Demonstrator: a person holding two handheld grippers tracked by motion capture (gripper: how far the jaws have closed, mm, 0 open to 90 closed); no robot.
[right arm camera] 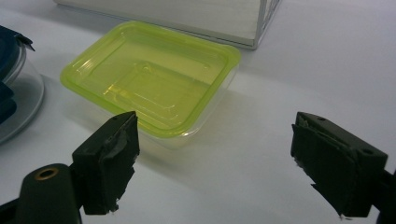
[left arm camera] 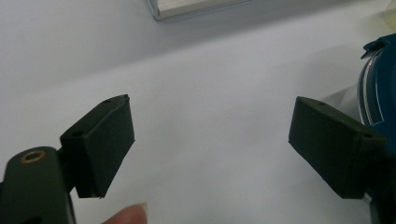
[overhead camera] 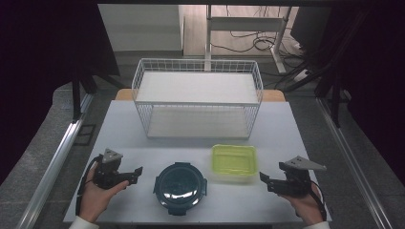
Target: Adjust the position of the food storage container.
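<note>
My right gripper (right arm camera: 215, 158) is wide open and empty. The yellow box (right arm camera: 154, 79) sits up and left of it, nearer than my open, empty left gripper (overhead camera: 129, 175).

The left gripper (left arm camera: 211, 140) holds its jaws wide apart over the bare white desk (left arm camera: 210, 70). A dark blue round container (left arm camera: 380, 88) sits at the right edge; a fingertip (left arm camera: 128, 215) shows at bottom.

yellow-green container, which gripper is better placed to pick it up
Right, probably. The right gripper is open beside the yellow-green lidded container, which lies just ahead of its jaws in the right gripper view. The left gripper is open too, but the round dark-blue-lidded container sits between.
</note>
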